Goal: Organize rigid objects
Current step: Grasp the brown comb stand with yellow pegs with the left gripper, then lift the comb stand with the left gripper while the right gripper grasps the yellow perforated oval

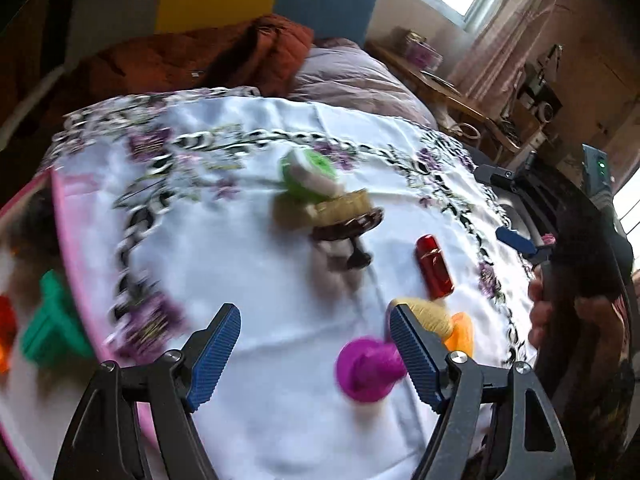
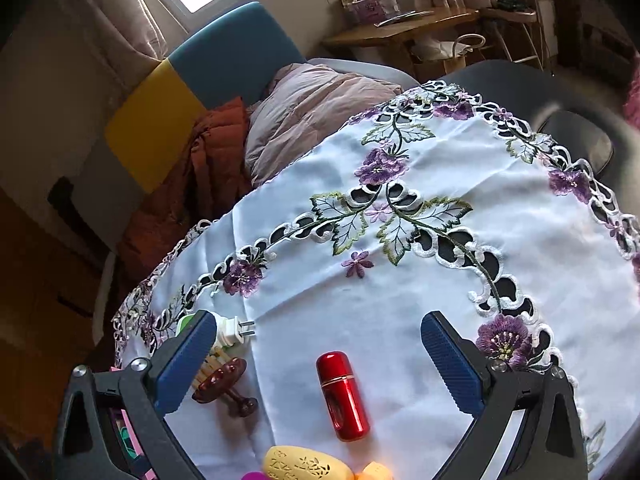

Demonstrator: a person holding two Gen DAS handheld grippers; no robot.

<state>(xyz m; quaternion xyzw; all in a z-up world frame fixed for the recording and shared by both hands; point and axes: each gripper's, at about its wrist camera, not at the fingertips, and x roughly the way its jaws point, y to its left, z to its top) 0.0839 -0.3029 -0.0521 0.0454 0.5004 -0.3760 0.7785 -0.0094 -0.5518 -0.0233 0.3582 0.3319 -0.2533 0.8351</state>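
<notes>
While both grippers hang with fingers spread and empty over the embroidered tablecloth [image 2: 400, 320], the red capsule [image 2: 343, 396] lies between the right gripper [image 2: 320, 360] fingers, probably light, hard and slick, best pinched across its middle.

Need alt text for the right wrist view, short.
The open right gripper hangs over a white embroidered tablecloth, with a red capsule-shaped case lying on the cloth between its blue fingers. To the left sit a brown brush and a white plug; a yellow carved case lies at the bottom edge.
</notes>
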